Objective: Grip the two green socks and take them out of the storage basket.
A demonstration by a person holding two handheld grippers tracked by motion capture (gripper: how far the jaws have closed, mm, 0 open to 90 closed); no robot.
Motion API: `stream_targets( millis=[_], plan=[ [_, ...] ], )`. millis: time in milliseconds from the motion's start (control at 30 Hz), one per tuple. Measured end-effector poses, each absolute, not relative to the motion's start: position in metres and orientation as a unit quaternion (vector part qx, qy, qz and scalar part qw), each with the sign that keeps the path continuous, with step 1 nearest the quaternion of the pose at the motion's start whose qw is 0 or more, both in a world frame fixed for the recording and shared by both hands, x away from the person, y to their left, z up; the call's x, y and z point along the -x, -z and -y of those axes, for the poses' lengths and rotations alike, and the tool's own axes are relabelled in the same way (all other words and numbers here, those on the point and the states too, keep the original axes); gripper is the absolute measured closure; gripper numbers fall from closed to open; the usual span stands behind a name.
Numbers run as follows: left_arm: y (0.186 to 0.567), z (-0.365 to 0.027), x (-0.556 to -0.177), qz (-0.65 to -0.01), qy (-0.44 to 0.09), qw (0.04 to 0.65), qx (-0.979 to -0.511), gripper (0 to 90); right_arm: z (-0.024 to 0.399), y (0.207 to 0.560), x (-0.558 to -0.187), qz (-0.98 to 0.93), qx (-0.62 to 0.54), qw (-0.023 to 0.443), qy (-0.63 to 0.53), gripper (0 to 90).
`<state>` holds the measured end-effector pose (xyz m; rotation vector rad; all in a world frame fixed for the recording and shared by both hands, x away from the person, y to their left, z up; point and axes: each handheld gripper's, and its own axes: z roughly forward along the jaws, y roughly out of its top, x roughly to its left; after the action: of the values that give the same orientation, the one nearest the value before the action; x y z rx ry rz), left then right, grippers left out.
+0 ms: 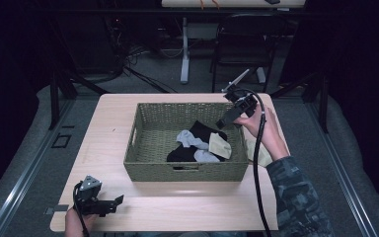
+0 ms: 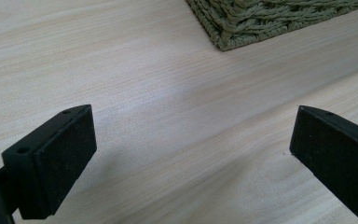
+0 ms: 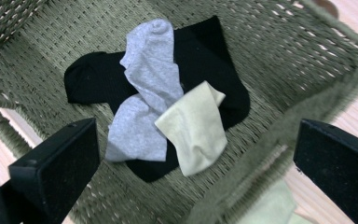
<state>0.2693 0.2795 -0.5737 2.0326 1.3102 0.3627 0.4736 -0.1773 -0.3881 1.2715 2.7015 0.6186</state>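
Black sock (image 3: 205, 60) partly covered.

— What do we count on the table (image 1: 108, 128)?
— We record 1 woven basket (image 1: 150, 168). Inside it we count 1 grey sock (image 3: 144, 93), 1 pale yellow sock (image 3: 193, 128) and black socks (image 3: 205, 60), whose number we cannot settle because they overlap.
— Anything outside the basket?
— We note 1 more pale yellow sock (image 1: 262, 157) on the table, beside the basket's right wall.
— Tools?
— We count 2 grippers: 1 left gripper (image 1: 112, 204) and 1 right gripper (image 1: 222, 122).
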Motion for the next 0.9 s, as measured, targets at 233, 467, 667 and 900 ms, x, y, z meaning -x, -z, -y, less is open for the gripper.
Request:
stream_targets(
  millis=[233,467,667,900],
  plan=[
    [0.574,-0.28,-0.269,-0.504,-0.139,0.342,-0.781,0.3,0.158,0.406,-0.481,-0.888,-0.413,0.038,-0.197,0.4],
    [0.573,-0.28,-0.269,-0.503,-0.138,0.342,-0.782,0.3,0.144,0.434,-0.49,-0.891,-0.415,0.026,-0.184,2.0],
    [0.573,-0.28,-0.269,-0.503,-0.138,0.343,-0.781,0.3,0.136,0.456,-0.496,-0.886,-0.428,0.014,-0.176,3.8],
    [0.573,-0.28,-0.269,-0.503,-0.138,0.343,-0.781,0.3,0.133,0.473,-0.504,-0.888,-0.434,0.006,-0.151,11.2]
  ],
)
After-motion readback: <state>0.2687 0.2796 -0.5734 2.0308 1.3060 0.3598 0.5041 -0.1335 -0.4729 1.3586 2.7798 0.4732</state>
